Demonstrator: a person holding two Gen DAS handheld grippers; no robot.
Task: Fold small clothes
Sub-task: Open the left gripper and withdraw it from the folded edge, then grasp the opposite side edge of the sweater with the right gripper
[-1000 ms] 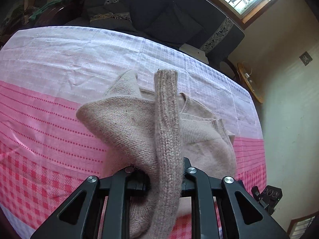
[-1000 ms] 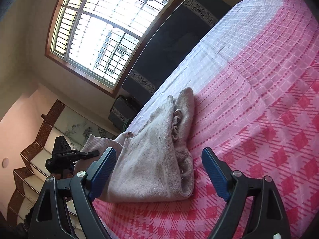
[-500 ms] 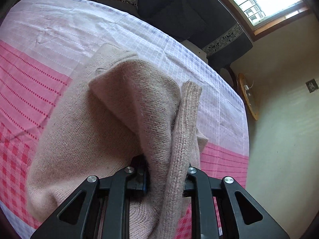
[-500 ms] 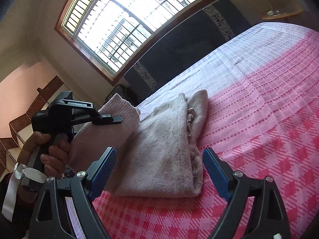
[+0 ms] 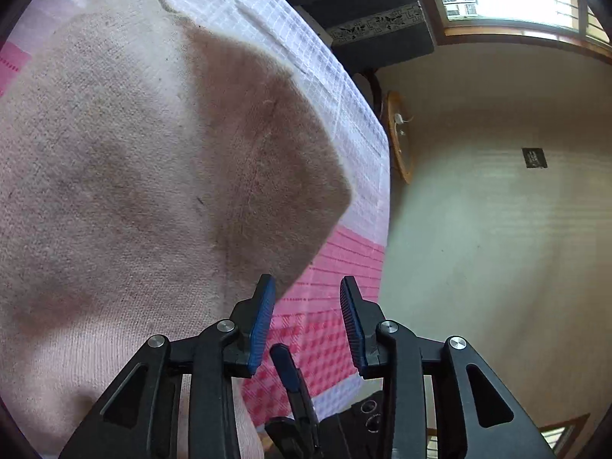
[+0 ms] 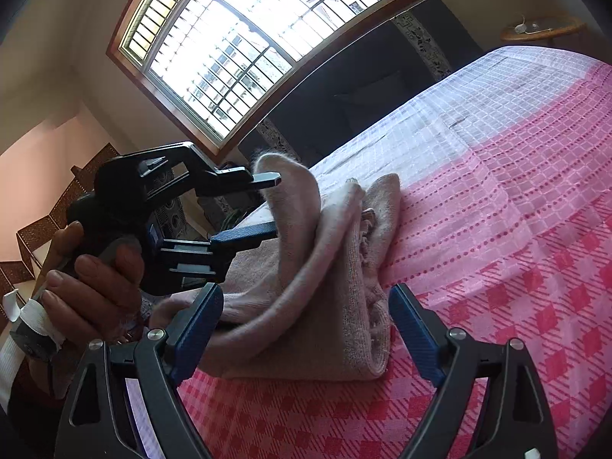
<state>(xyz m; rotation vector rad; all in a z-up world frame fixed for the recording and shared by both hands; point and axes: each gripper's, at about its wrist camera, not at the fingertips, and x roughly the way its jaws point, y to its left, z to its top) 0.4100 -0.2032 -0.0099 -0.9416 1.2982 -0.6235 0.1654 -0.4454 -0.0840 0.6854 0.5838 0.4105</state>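
Note:
A beige knitted sweater point(image 6: 317, 298) lies partly folded on the pink checked tablecloth point(image 6: 516, 229). One fold of it stands up, falling over. In the left wrist view the sweater point(image 5: 134, 172) fills the left half. My left gripper point(image 5: 306, 317) is open and holds nothing; its blue pads stand apart just right of the sweater's edge. It also shows in the right wrist view point(image 6: 273, 204), open beside the raised fold. My right gripper point(image 6: 306, 329) is wide open and empty, low at the sweater's near edge.
The table's right edge point(image 5: 384, 229) drops to the floor. A dark sofa point(image 6: 367, 91) stands behind the table under a large window point(image 6: 248, 38). A small wooden side table point(image 6: 543, 30) stands at the far right.
My left gripper carried the sleeve and fold over the sweater body, then opened and let go. The right gripper stayed open and moved closer to the sweater.

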